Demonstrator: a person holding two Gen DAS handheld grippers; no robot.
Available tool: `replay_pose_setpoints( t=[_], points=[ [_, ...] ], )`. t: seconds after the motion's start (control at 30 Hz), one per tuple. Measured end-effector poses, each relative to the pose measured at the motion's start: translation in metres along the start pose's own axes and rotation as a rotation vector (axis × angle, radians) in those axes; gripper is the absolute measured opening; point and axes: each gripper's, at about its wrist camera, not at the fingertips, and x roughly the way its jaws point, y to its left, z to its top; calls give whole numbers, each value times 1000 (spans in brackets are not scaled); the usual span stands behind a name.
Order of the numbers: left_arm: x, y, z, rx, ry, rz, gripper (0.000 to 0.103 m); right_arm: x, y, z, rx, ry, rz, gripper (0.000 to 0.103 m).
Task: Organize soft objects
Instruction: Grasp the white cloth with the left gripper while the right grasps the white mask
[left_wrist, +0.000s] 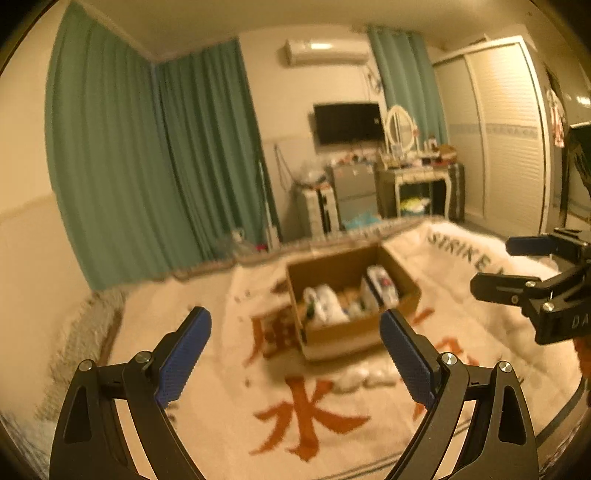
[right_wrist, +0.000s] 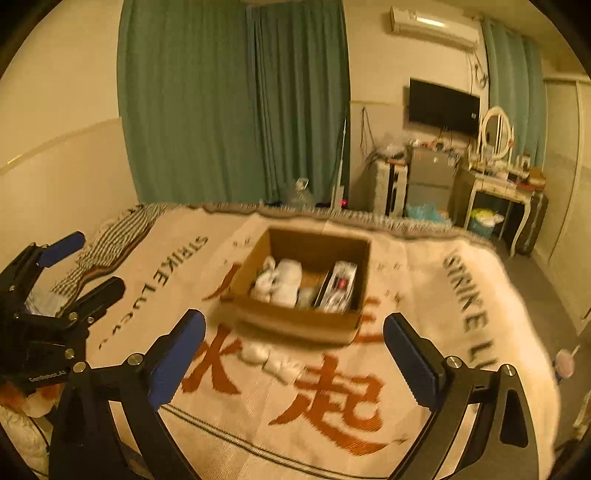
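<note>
An open cardboard box (left_wrist: 402, 314) (right_wrist: 295, 321) stands on the bed blanket (left_wrist: 221, 424) (right_wrist: 424, 295). It holds white soft items (left_wrist: 325, 302) (right_wrist: 280, 282) and a flat package (left_wrist: 382, 282) (right_wrist: 340, 286). A white soft object (left_wrist: 364, 380) (right_wrist: 273, 360) lies on the blanket just in front of the box. My left gripper (left_wrist: 295, 354) (right_wrist: 85, 262) is open and empty, above the blanket short of the box. My right gripper (right_wrist: 293, 354) (left_wrist: 491, 262) is open and empty, also short of the box.
A striped cloth (right_wrist: 114, 240) lies at the bed's far left. Green curtains (left_wrist: 147, 166), a wall TV (right_wrist: 443, 107), a dresser with mirror (right_wrist: 495, 177), small cabinets and a wardrobe (left_wrist: 498, 129) stand beyond the bed.
</note>
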Motion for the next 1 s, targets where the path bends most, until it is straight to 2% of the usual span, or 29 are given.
replay_pose_setpoints(
  t=[0.13, 0.33, 0.5, 0.57, 0.67, 0.87, 0.9, 0.97, 1.0],
  points=[
    [41, -6, -34, -41, 93, 19, 94, 44, -1, -33, 0, 58, -2, 98],
    [83, -9, -79, -72, 121, 90, 94, 121, 0, -77, -24, 155, -16, 98],
    [106, -7, -115, -94, 193, 54, 94, 171, 1, -118, 8, 247, 7, 98],
    [112, -4, -122, -123, 236, 35, 94, 186, 2, -125, 6, 257, -7, 97],
    [119, 5, -134, -191, 297, 12, 94, 206, 4, -132, 30, 302, 12, 87],
    [117, 8, -139, -209, 307, 36, 94, 225, 10, -132, 39, 288, 10, 86],
    [118, 7, -140, -202, 311, 36, 94, 227, 10, -131, 44, 289, 6, 84],
    [118, 4, -141, -188, 318, 37, 94, 230, 7, -130, 60, 284, -4, 73],
    [118, 3, -142, -181, 319, 38, 94, 230, 5, -129, 70, 281, -8, 62]
  ],
)
